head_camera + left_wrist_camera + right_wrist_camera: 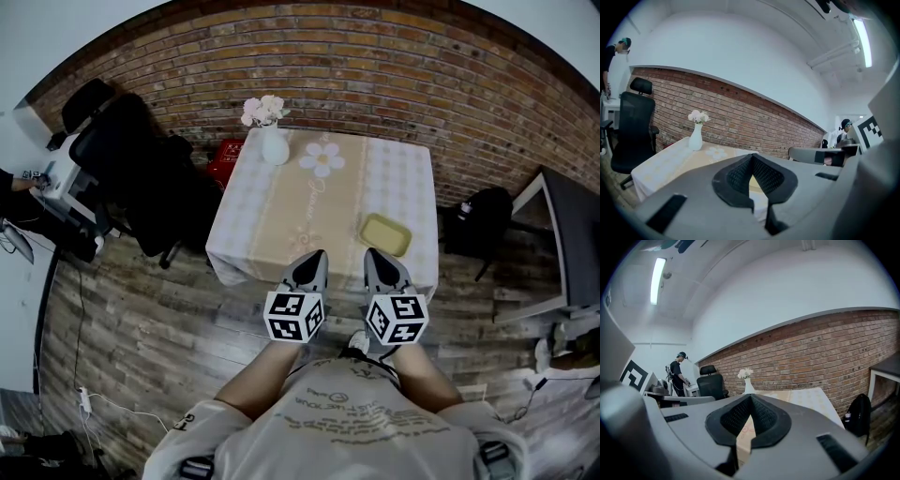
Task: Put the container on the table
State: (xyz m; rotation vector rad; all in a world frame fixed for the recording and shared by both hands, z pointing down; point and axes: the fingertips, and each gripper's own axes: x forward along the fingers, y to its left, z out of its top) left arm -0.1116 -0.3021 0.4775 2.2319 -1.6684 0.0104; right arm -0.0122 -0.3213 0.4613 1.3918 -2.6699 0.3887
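A shallow yellow-green container (385,234) lies on the table (253,234), near its front right corner, on a pale checked cloth. A white vase with pink flowers (274,145) stands at the table's far left; it also shows in the left gripper view (695,138) and the right gripper view (748,386). My left gripper (314,255) and right gripper (372,253) hang side by side over the table's front edge, just short of the container. Both point towards the brick wall. In each gripper view the jaws, left (751,157) and right (750,397), meet at the tips with nothing between them.
A black office chair (131,169) and a red crate (225,159) stand left of the table. A black backpack (478,220) sits on the floor to its right, beside a dark desk (572,234). A person (677,373) stands at a far desk.
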